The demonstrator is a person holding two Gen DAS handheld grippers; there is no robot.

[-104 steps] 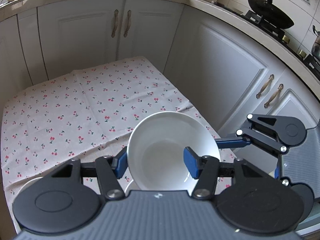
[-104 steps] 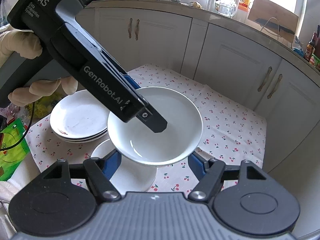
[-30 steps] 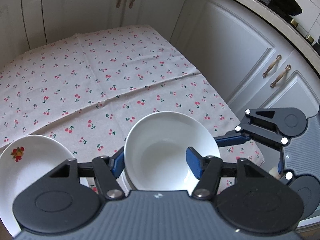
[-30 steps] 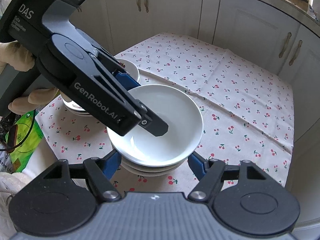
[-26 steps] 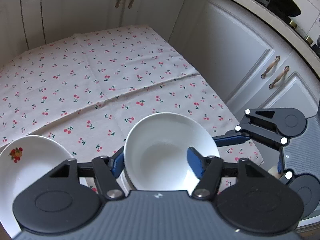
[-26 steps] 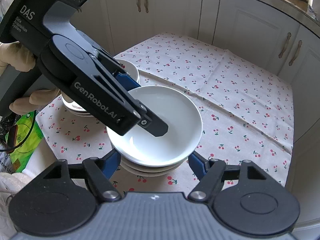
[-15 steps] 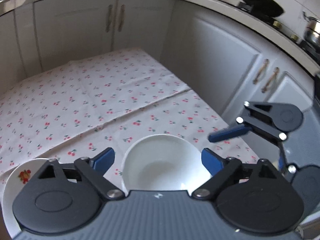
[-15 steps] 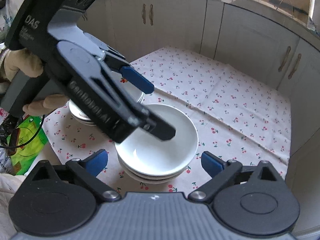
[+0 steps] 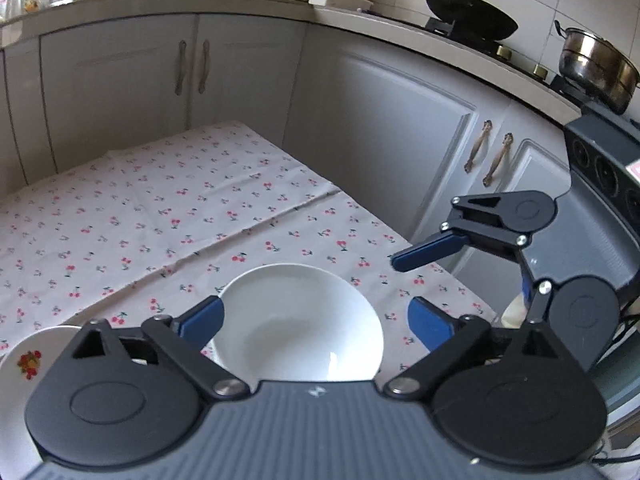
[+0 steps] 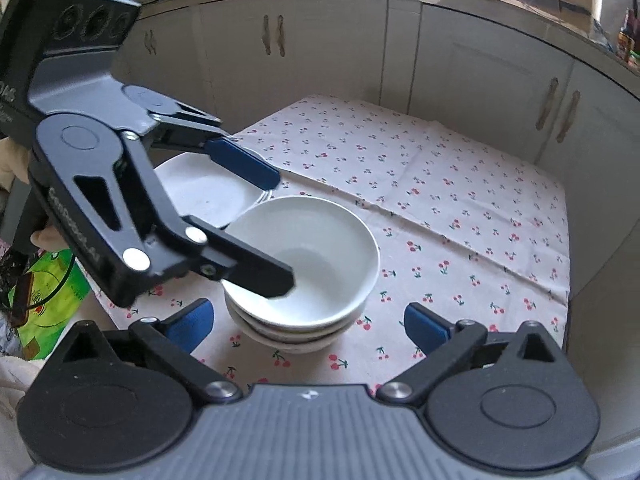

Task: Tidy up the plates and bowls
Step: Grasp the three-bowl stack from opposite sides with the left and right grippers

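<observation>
At about nine o'clock in the right wrist view sits a stack of plates (image 10: 200, 188), just beside the bowls and partly hidden by the left hand-held gripper (image 10: 276, 232). That gripper's jaws have just been opening and now stand wide. One finger reaches over the rim into the top bowl (image 10: 316, 256), the other hangs above the plates, and neither pad presses on the china.

The top bowl sits nested on a stack of bowls (image 10: 296, 332) at the centre of the view, on the cherry-print cloth of the tabletop (image 10: 440, 200). It looks level and seated, so the placing seems done and the step in hand is the release and withdrawal.

To do that well, the left hand-held gripper would best lift straight up before it moves sideways. Its inner finger is inside the bowl and could catch the rim and drag the stack toward the plates.

At six o'clock, the right hand-held gripper (image 10: 306, 326) has also just been opening and is spread wide. Its blue pads stand clear on either side of the bowl stack, with nothing pressed between them. It should draw back toward the person along its own line, keeping the pads wide so they pass the lower bowls without a nudge.
</observation>
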